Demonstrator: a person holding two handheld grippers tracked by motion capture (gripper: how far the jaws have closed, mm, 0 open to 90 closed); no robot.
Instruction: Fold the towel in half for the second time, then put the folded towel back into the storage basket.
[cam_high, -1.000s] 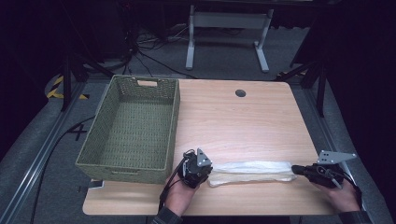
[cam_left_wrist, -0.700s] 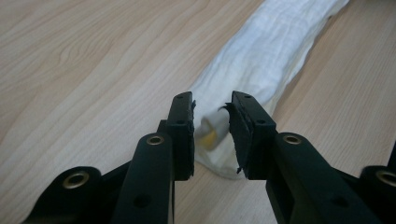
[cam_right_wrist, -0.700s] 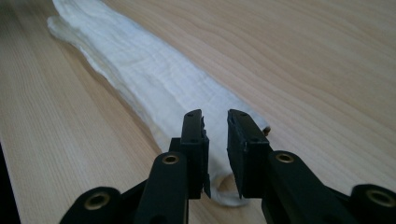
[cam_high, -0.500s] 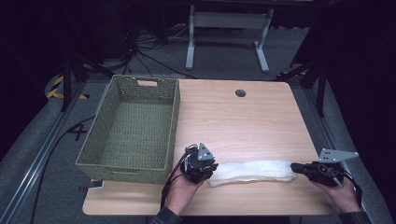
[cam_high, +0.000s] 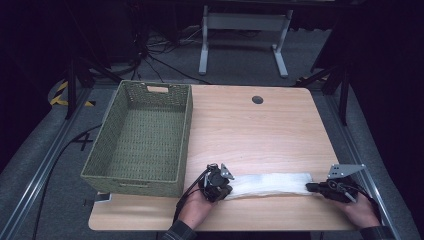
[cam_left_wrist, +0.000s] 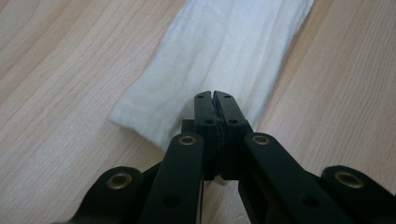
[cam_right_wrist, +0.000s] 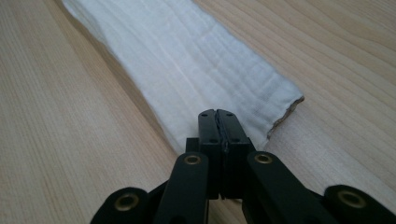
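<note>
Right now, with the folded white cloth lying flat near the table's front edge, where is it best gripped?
Probably at its two short ends, pinching the layers from outside along its length. The folded white cloth is a long, thin strip lying flat; the left hand-held gripper and right hand-held gripper sit closed at those ends.

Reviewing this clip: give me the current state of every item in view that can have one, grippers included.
White cloth: folded into a long narrow strip, lying flat on the table.
Left gripper: jaws shut, at the strip's near end.
Right gripper: jaws shut, at the strip's other end.
Green woven basket: upright, open-topped, empty, at the table's left edge.
</note>
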